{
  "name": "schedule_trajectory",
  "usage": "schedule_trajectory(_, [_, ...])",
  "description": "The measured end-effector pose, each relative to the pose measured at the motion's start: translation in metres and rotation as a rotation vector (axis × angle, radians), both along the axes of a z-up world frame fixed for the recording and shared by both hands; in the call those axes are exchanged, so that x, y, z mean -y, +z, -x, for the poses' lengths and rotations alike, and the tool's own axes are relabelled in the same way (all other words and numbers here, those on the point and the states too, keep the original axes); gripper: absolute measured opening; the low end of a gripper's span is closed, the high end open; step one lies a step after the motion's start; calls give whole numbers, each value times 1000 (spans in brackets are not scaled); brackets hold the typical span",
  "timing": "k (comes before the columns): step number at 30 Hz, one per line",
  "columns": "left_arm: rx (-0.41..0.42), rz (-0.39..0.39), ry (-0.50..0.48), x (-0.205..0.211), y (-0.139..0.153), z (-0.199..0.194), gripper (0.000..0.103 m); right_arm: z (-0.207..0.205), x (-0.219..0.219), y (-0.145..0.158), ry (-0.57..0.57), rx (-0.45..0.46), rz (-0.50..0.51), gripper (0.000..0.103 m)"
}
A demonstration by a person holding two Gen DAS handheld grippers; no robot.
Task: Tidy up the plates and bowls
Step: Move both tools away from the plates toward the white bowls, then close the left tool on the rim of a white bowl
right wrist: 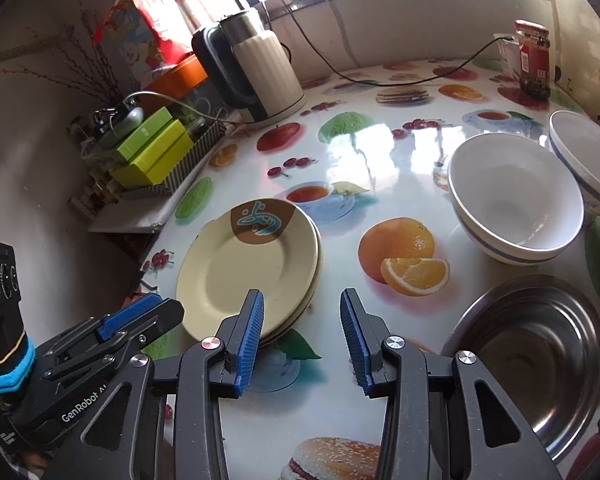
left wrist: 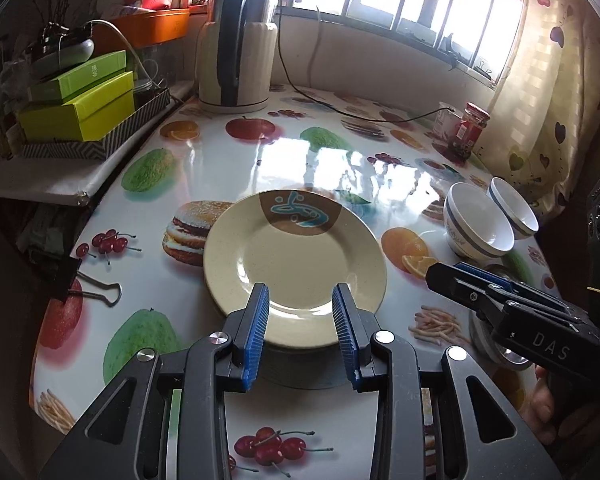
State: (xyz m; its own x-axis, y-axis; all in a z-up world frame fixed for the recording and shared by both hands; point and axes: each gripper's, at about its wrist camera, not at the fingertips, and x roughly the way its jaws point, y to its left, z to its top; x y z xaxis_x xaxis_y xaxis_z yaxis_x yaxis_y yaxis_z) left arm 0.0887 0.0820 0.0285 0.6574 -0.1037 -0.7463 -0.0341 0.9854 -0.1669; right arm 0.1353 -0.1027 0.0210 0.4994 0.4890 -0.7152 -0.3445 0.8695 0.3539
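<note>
Now both claws hang empty with jaws apart: the left claw [left wrist: 300, 304] over the near rim of the stacked cream plates [left wrist: 296, 256] on the surface [left wrist: 204, 148], the right claw [right wrist: 302, 312] just beside that stack, white bowls [right wrist: 516, 196] and a steel bowl [right wrist: 540, 340] to its right.

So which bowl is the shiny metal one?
The steel bowl nearest the right gripper; the two white bowls behind it are ceramic with blue stripes.

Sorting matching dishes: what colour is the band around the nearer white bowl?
Blue-grey stripes on the nearer white bowl, clearest in the right wrist view.
</note>
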Motion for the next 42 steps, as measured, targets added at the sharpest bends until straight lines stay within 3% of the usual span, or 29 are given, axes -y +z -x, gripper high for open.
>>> schedule_trajectory(11, [26,-13,-132,51,15,-23,34,0,57,20,-117,59,57,48])
schedule_trajectory(23, [-9,109,-297,107,14,-70,34,-12,123,29,-283,73,128,53])
schedule_trajectory(38, [-82,109,-320,140,-9,-131,34,-58,137,9,-296,35,183,52])
schedule_trajectory(42, [-94,96,-329,145,-14,-139,34,-65,136,2,-292,24,197,43])
